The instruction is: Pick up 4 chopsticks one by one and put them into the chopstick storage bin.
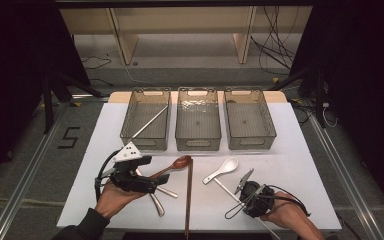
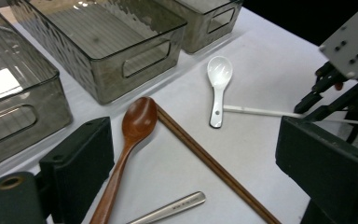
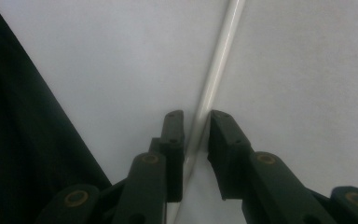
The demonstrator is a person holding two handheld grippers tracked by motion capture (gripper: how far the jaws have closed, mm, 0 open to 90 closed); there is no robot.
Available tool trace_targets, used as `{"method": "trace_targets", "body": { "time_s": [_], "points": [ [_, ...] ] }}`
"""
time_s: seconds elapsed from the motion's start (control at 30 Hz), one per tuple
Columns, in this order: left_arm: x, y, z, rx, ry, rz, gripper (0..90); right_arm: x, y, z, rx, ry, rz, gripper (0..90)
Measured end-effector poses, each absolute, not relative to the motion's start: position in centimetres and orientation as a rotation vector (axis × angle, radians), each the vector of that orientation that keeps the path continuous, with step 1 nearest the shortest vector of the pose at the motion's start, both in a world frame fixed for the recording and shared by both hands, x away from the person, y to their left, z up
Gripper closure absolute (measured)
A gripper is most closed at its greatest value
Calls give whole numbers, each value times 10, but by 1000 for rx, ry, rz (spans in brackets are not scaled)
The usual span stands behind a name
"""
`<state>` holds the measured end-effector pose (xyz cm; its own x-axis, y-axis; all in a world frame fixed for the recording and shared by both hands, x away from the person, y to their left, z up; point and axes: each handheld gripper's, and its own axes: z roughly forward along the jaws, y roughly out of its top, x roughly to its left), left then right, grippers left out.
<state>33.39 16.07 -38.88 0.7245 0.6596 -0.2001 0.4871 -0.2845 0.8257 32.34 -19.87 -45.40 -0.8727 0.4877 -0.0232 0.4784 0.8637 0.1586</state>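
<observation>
The sorting has barely begun, as far as I can judge: of the three clear bins (image 1: 198,145) lined along the far edge of the desk (image 1: 300,165), only the left one holds anything, a single white chopstick (image 1: 150,123) leaning across it, while the middle and right bins look bare. Left out on the near half of the desk are the brown wooden spoon (image 2: 137,123), the pair of brown chopsticks (image 2: 209,163) running toward the near edge, the white ceramic spoon (image 2: 218,81) and some metal cutlery (image 1: 156,199) under the left hand. The second white chopstick (image 3: 214,79) lies near the near right corner, and the right gripper (image 3: 196,133) is down on it, its jaws set on either side of the stick with a sliver of gap on one side, so closing but not yet clamped by the look of it. That hand (image 1: 290,216) comes in low from the near edge. The left gripper (image 1: 132,175) hovers over the wooden spoon's handle with its jaws wide apart, holding nothing.
</observation>
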Motion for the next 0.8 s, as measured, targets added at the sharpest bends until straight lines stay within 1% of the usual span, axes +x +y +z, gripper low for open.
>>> {"method": "trace_targets", "body": {
  "time_s": [0.3,0.57,0.8],
  "points": [
    [334,159,-389,1953,868,224,108,325,-194,-454,806,2976,197,808],
    [333,160,-387,1936,862,210,111,329,-198,-453,801,3002,159,847],
    [333,158,-387,1940,858,211,117,327,-199,-453,763,3005,176,856]
  ]
}}
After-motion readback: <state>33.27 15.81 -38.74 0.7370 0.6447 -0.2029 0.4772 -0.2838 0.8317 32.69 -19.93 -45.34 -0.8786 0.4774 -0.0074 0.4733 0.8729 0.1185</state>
